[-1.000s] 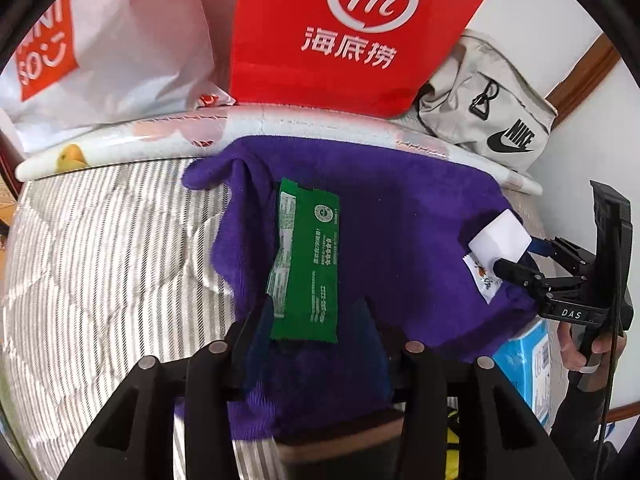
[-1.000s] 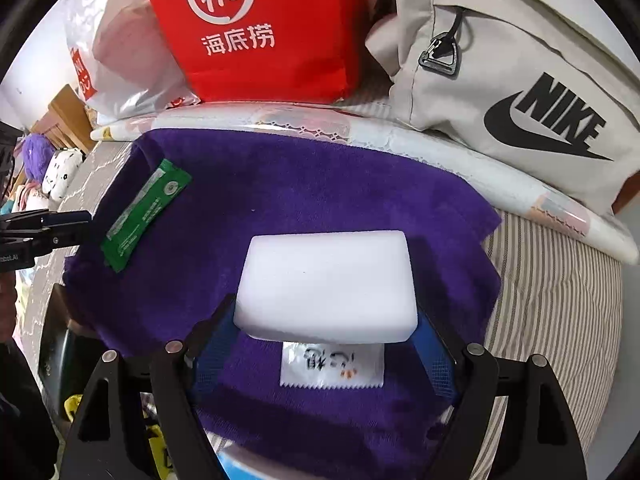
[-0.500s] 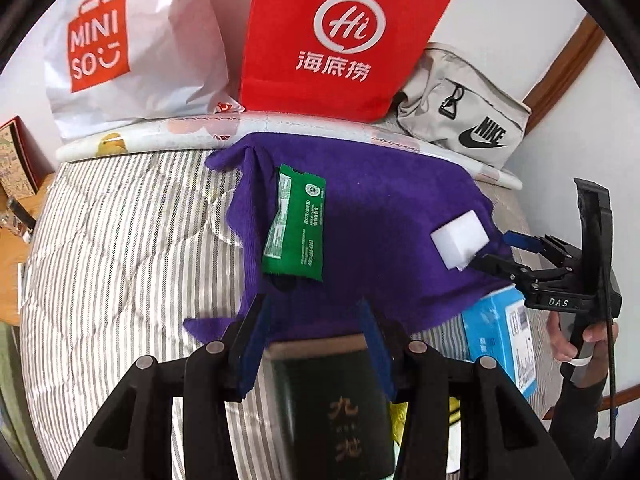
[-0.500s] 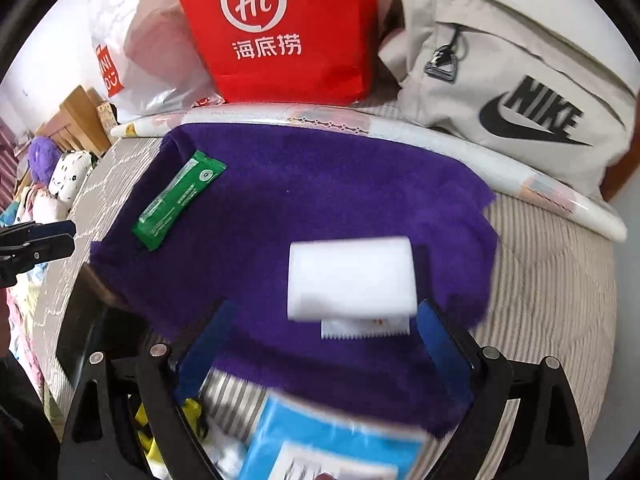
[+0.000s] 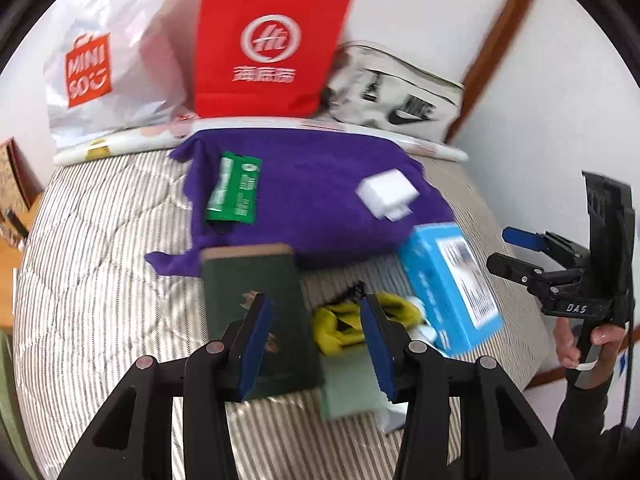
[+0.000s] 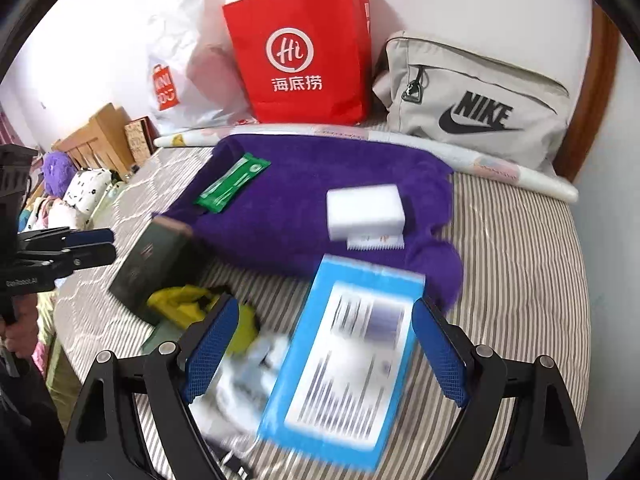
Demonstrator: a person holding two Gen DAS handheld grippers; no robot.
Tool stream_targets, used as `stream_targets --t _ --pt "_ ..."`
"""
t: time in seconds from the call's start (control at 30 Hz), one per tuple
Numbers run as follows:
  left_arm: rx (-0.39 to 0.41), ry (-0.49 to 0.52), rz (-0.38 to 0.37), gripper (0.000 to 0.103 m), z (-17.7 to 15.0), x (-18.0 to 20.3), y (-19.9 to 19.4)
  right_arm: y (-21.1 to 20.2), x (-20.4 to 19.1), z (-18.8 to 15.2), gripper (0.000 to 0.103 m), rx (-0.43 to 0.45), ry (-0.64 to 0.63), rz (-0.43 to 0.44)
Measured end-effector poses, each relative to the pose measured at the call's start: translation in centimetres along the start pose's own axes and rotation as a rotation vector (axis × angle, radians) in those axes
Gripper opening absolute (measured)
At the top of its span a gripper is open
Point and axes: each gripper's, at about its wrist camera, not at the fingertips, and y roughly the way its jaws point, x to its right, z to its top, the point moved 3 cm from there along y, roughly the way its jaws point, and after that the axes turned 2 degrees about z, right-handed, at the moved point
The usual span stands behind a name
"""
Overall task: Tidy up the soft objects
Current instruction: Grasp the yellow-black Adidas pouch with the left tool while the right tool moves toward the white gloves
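Note:
A purple towel (image 5: 312, 184) (image 6: 312, 208) lies spread on the striped mattress. A green packet (image 5: 236, 188) (image 6: 232, 182) lies on its left part. A white sponge block (image 5: 386, 192) (image 6: 364, 210) rests on its right part, over a small white sachet (image 6: 374, 242). My left gripper (image 5: 316, 340) is open and empty, above a dark green book (image 5: 256, 304) and a yellow cloth (image 5: 344, 324). My right gripper (image 6: 324, 352) is open and empty, above a blue box (image 6: 352, 360); it also shows in the left wrist view (image 5: 516, 248).
A red paper bag (image 5: 264, 44) (image 6: 300, 52), a white Miniso bag (image 5: 100, 68) and a grey Nike bag (image 6: 476, 100) stand against the wall behind a rolled white mat (image 6: 520, 172). The mattress (image 5: 100, 280) edge is at the left, with plush toys (image 6: 60, 168) beyond it.
The right gripper has let go of the white sponge block, which now rests on the towel, and has drawn back. Both grippers pulled away from the towel, bringing the book, yellow cloth and blue box into view.

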Motion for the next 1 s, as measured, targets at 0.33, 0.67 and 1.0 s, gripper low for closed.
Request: stream_targets --t 0.33,0.67,1.0 --pt "-0.021 0.194 0.016 0.044 -3.2 5.5 1.5 -4.3 -0.2 -5.9 0.088 0.061 0.048 0.0" --pt "-0.066 0.362 0.101 0.044 -3.8 7.6 5.8 -3.6 0.3 -9.5 0.088 0.047 0.05 -0.022" --pt "-0.119 0.404 0.149 0.038 -3.0 7.2 9.7 -1.9 1.5 -9.9 0.088 0.019 0.074 -0.025"
